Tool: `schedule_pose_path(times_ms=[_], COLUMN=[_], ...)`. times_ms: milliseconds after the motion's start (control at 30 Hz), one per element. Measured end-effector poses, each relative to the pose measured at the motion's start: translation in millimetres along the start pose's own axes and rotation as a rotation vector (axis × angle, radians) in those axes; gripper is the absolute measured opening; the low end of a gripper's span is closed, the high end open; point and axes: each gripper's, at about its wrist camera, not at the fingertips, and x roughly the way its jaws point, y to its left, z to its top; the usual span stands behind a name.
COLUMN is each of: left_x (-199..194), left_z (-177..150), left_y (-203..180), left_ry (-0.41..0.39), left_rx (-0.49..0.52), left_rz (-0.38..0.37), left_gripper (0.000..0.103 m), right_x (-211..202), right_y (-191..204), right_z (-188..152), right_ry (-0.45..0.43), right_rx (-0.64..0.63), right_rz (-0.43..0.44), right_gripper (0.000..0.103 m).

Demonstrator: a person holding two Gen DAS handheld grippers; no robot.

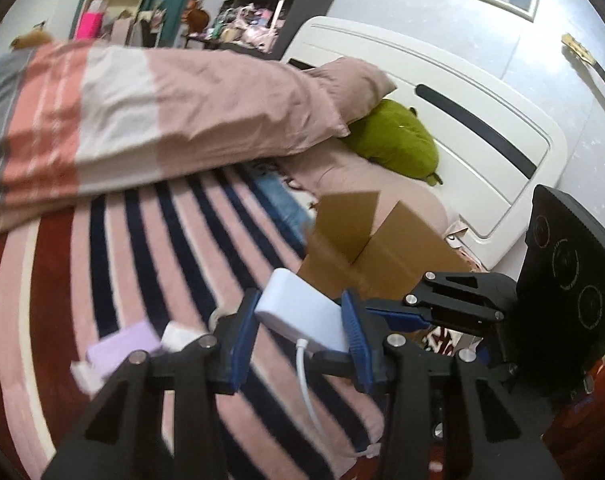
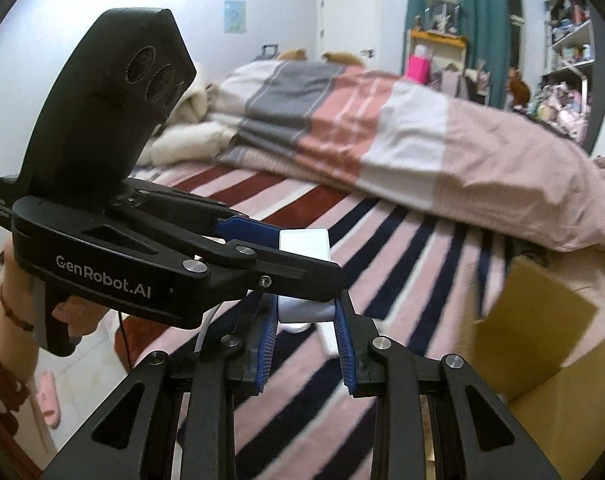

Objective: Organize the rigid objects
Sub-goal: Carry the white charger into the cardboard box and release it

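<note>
White charger [image 1: 302, 312] clamped by left gripper [image 1: 302, 334] and right gripper [image 2: 305, 316]; should be kept level, lowered into cardboard box [image 1: 382, 256].

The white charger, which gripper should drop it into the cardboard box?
Probably the left gripper: its jaws already clamp the white charger, and the open cardboard box sits just beyond it.

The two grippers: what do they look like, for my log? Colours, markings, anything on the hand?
Both the left gripper and the right gripper are matte black linkage frames with silver pivot pins and ribbed blue finger pads. The left one carries white "GenRobot.AI" lettering and a black three-lens camera head. The person's left hand wears a red bracelet.
</note>
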Motion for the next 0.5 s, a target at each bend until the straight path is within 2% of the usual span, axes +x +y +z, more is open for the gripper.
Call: schedule_pose_path(times_ms=[100, 267, 500], left_x=[16, 56, 122], left_z=[21, 54, 81], left_y=[-24, -60, -93], left_ry=[0.021, 0.062, 0.17], left_rx=[0.046, 0.112, 0.167], left_rz=[-0.043, -0.074, -0.108], left_gripper=[0.035, 0.035, 0.033], right_x=[-18, -43, -61], right_y=[-23, -68, -132], right_z=[5, 4, -12], right_ry=[-0.021, -0.033, 0.006], right_rx=[0.032, 0.107, 0.247], right_rz=[-0.044, -0.119, -0.185], right_gripper=[0.023, 0.023, 0.023])
